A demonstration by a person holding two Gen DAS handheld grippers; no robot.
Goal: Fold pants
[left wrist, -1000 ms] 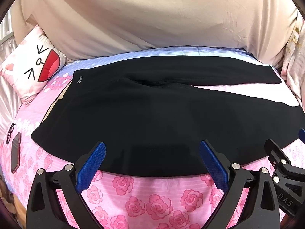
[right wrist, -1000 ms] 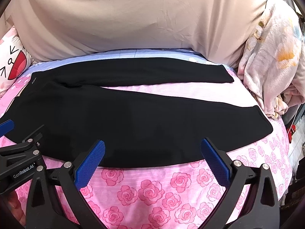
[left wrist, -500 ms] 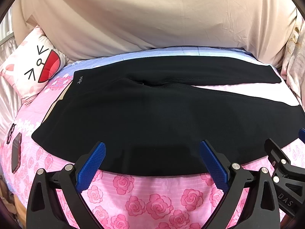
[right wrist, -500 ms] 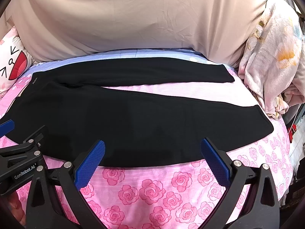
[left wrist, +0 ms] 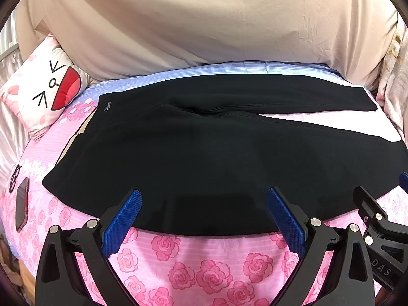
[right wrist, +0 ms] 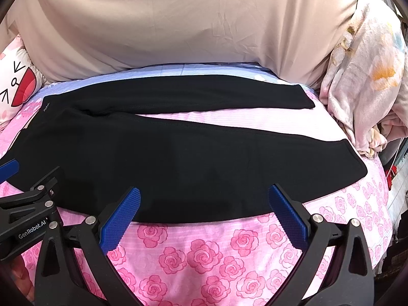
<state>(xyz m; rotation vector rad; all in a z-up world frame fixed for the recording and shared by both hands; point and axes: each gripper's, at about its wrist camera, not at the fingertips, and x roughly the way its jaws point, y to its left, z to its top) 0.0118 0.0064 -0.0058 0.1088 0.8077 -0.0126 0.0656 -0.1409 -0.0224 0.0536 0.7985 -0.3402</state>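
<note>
Just above the pink rose-print bed sheet (left wrist: pixel 204 267), the left gripper (left wrist: pixel 204 211) and right gripper (right wrist: pixel 204 209) hover released, jaws spread wide and holding nothing. Beyond them the black fabric pants (left wrist: pixel 204 153) lie flat across the bed, legs splayed rightward. Farther back sit a white cartoon-face pillow (left wrist: pixel 43 91) and a beige draped sheet (left wrist: pixel 204 25).

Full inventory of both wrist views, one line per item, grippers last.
pants: 1, black, spread flat on the bed, waistband left, legs splayed right
bedsheet: 1, pink with roses, under the pants
cover: 1, beige, behind the bed
pillow: 1, white and pink cartoon face, far left
phone: 1, dark, left edge of the bed
glasses: 1, dark frame, just beyond the phone
blanket: 1, pale floral, bunched far right
left gripper: 1, black with blue pads, open over the near pants edge
right gripper: 1, same, open, empty
</note>
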